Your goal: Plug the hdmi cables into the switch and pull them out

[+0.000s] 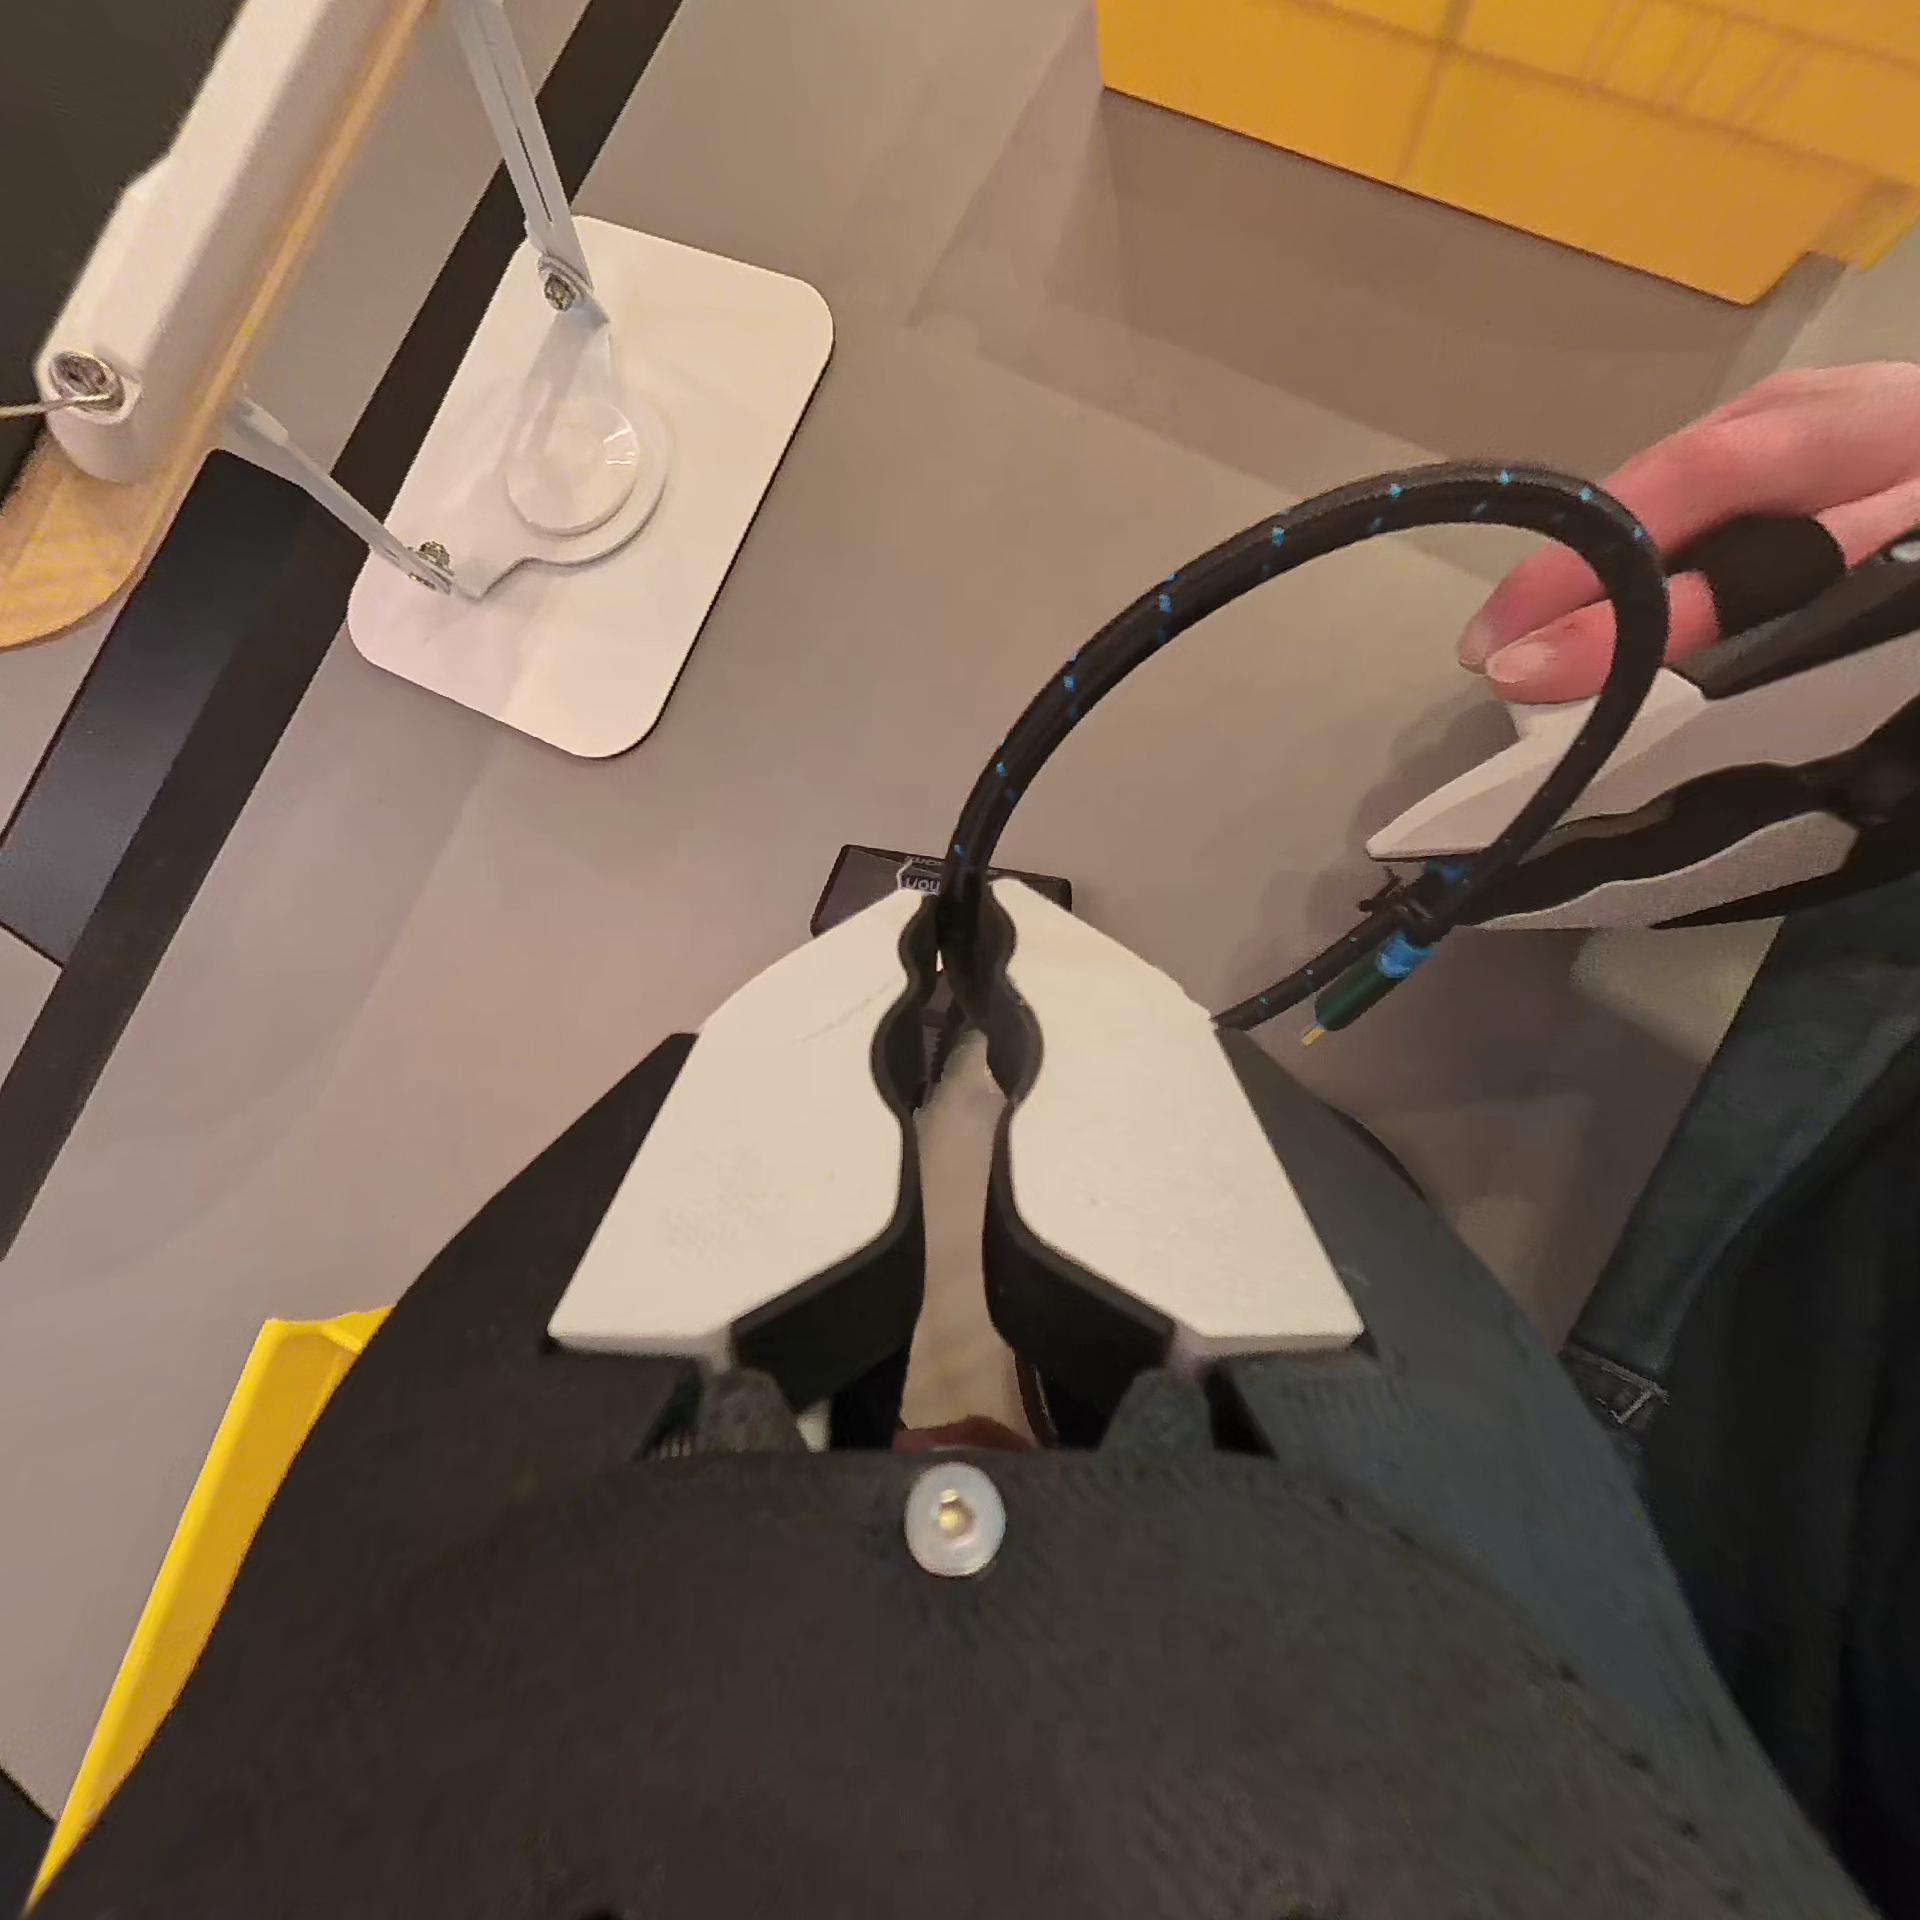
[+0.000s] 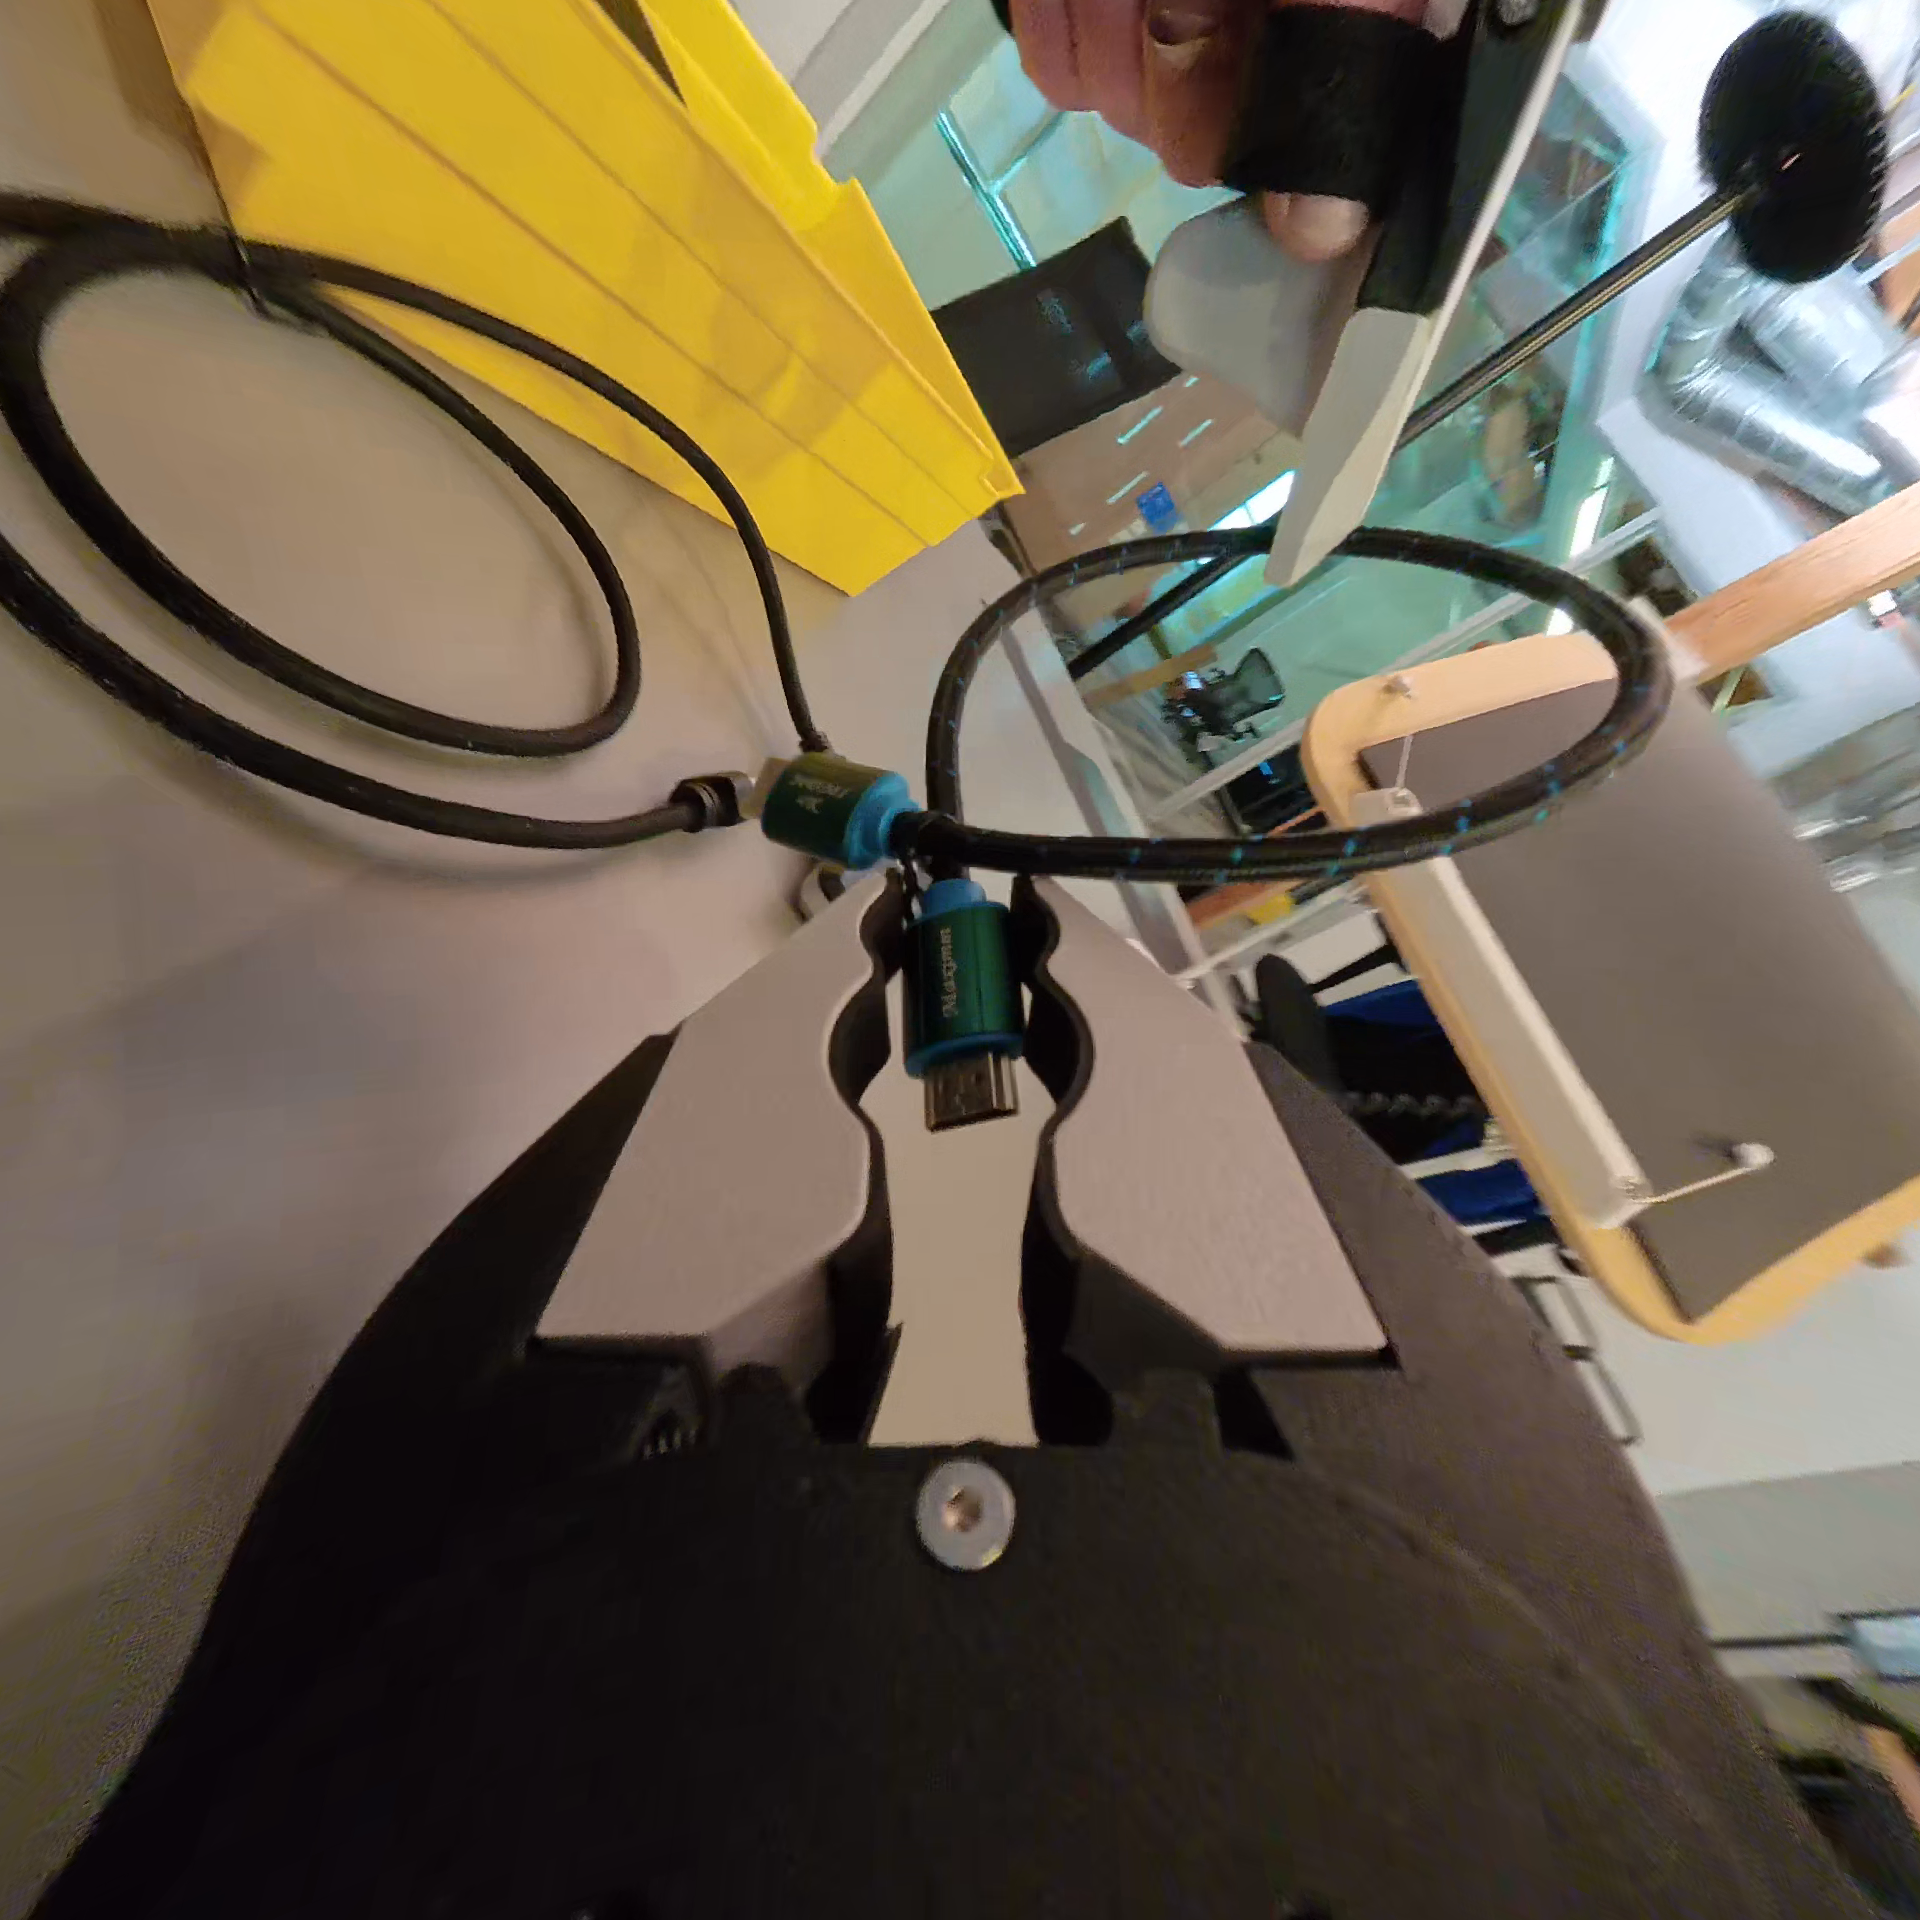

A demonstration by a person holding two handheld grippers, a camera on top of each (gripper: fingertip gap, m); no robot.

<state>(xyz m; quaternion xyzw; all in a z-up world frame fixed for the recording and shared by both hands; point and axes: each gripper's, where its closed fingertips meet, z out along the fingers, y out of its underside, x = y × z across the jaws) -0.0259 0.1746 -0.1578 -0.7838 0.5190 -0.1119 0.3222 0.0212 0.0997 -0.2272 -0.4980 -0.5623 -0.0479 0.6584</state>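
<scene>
A black braided HDMI cable with blue flecks [image 1: 1288, 540] arcs between both grippers. My left gripper [image 1: 956, 920] is shut on the cable, just in front of a small black box, the switch [image 1: 864, 883], which its fingers partly hide. My right gripper [image 2: 951, 904] is shut on the cable's green-and-blue plug [image 2: 961, 997], whose metal end points back toward the camera. The right gripper also shows in the left wrist view [image 1: 1444, 883]. The cable's other green-and-blue plug [image 2: 826, 808] lies on the table against the grey plug [image 2: 712, 800] of a plain black cable [image 2: 312, 665].
A white lamp base [image 1: 592, 488] stands on the grey table [image 1: 1039, 416] at the far left. Yellow bins [image 1: 1507, 114] sit at the back right; one shows in the right wrist view [image 2: 582, 260]. A yellow edge [image 1: 197, 1621] is at the near left. A wood-rimmed panel [image 2: 1621, 935] stands beyond the table.
</scene>
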